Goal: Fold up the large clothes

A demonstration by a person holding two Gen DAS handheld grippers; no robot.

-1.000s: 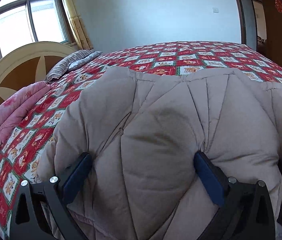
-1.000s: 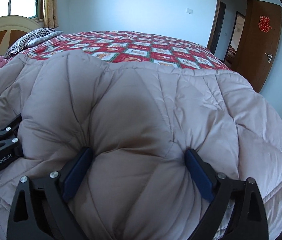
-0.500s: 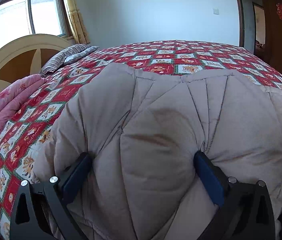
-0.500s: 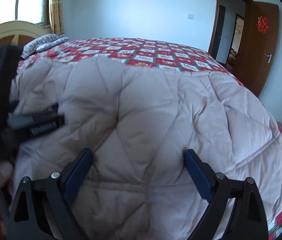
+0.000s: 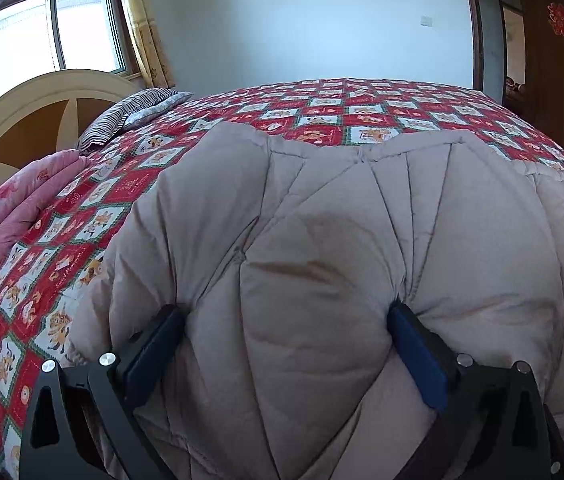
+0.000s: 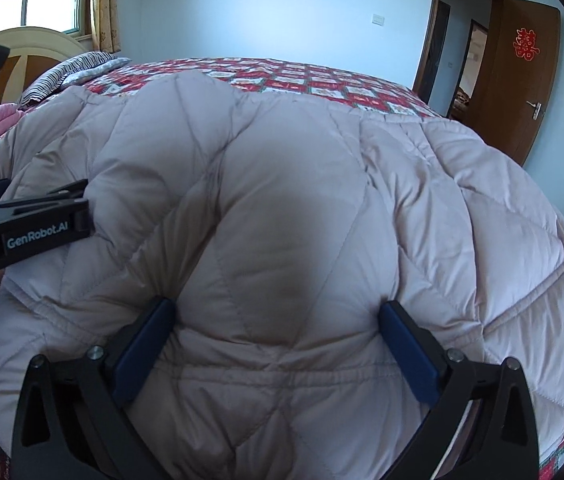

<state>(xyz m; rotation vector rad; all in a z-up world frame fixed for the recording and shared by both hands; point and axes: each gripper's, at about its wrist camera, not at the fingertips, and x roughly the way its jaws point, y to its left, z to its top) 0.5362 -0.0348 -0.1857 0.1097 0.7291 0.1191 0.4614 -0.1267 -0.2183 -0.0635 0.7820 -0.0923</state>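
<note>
A puffy beige quilted coat point(image 5: 321, 240) lies spread over the near side of the bed. My left gripper point(image 5: 282, 312) is pushed into its left part. The jaws stand wide and a fat bulge of padding swells up between the blue pads point(image 5: 417, 360). My right gripper point(image 6: 276, 304) is sunk into the same coat point(image 6: 301, 200) further right. Its jaws are opening at their widest, with a quilted mound and the hem seam between them. The left gripper's black frame point(image 6: 42, 232) shows at the left edge of the right wrist view.
The bed carries a red and white checked sheet point(image 5: 341, 112). A folded pink blanket point(image 5: 22, 208) and a striped pillow point(image 5: 134, 112) lie by the rounded headboard point(image 5: 42, 120). A brown door point(image 6: 521, 92) stands open at the far right.
The right gripper has shifted sideways over the coat and its jaws stand wider. The left gripper's frame now sits sharp at the left of the right wrist view. The left gripper has kept its place.
</note>
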